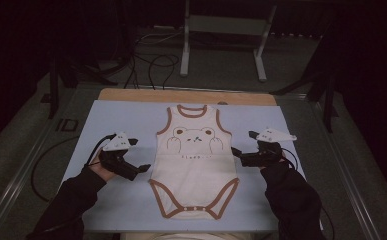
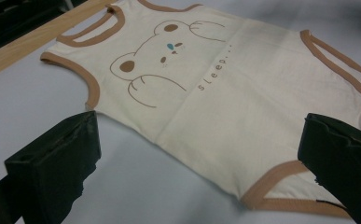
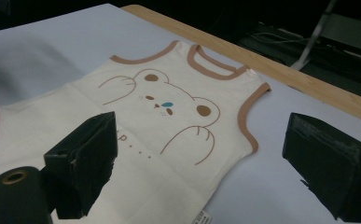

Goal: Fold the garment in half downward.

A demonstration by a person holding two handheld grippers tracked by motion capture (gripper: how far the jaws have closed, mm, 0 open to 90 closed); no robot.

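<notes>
Here, a soft cream bodysuit (image 1: 193, 165) (brown-trimmed) lies flat — smooth.

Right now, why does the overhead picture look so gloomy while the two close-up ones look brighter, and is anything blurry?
High view: dim, the floor nearly black around the lit blue mat; the baby bodysuit stays readable. Left gripper view: brighter, bear print sharp, far mat corner soft, the near black jaws slightly blurred. Right gripper view: even light, a soft shadow on the mat at upper left, jaws soft too.

The baby suit (image 1: 193, 160) lies flat in the middle of your mat (image 1: 121, 205), with your left gripper (image 1: 137, 156) and right gripper (image 1: 242, 149) beside it.
</notes>
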